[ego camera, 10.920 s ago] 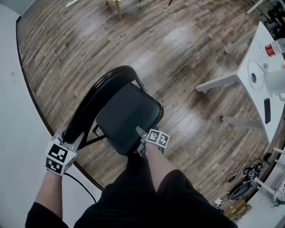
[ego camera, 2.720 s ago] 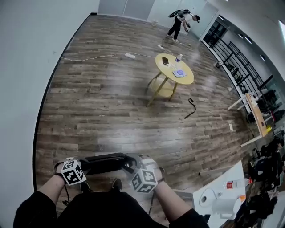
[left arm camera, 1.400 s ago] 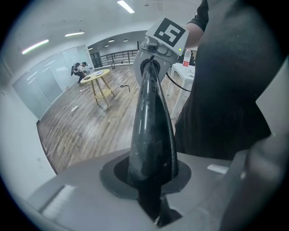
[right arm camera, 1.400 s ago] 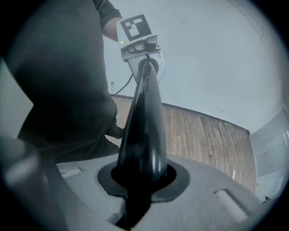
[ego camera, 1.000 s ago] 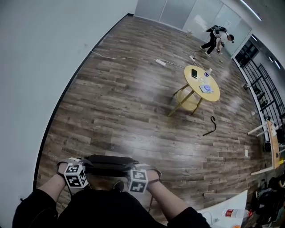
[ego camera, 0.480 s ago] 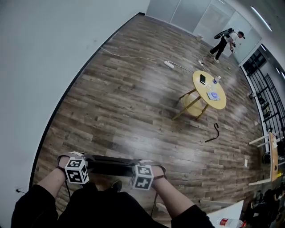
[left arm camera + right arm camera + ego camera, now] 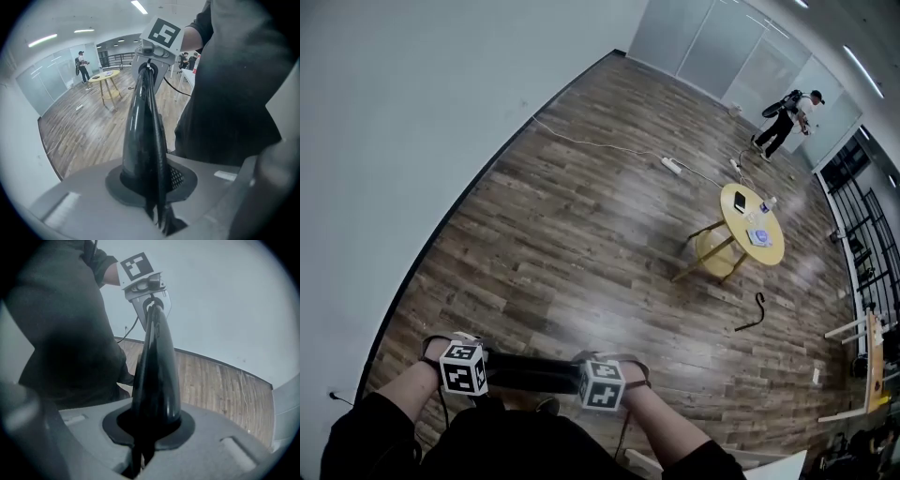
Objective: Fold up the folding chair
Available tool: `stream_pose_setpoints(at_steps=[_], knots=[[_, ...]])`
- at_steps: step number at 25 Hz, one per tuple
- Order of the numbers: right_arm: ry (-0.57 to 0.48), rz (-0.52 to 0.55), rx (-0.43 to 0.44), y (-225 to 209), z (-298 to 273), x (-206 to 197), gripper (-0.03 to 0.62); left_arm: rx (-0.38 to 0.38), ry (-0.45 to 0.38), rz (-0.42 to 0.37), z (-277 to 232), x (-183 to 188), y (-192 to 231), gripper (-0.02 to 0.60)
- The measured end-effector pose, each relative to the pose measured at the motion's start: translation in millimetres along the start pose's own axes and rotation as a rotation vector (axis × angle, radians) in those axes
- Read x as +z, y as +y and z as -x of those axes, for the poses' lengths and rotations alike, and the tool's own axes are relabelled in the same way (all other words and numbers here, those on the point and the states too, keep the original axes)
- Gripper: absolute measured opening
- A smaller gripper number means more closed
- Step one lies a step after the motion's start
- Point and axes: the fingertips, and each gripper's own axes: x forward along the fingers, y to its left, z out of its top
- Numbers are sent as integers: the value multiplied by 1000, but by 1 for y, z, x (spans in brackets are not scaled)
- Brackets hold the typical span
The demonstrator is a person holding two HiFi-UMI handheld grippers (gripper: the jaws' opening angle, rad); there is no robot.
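wooden floor [image 7: 581, 234] beneath; left gripper [image 7: 474, 367] and right gripper [image 7: 589, 377] both clamp the folded black chair [image 7: 530, 372].

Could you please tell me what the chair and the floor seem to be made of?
The chair: probably painted metal, glossy black; streaks of light run along its smooth, rounded bar. The floor: wood-look planks, grey-brown with grain and seams, with a soft sheen from the lights; whether real wood or laminate, I cannot tell.
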Motion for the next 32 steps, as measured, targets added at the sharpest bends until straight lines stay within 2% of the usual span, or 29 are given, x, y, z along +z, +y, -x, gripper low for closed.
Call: stream_pose_setpoints(at_steps=[7, 17, 27, 32], knots=[[12, 82, 46, -5, -12, 43, 48, 17, 4, 77, 21, -39, -10, 46], [31, 256, 66, -36, -42, 134, 46, 113, 11, 225, 64, -121, -7, 48], [46, 430, 103, -66, -83, 259, 46, 202, 13, 386, 119, -231, -8, 49], [36, 541, 134, -67, -109, 323, 45, 247, 21, 487, 144, -286, -21, 49]])
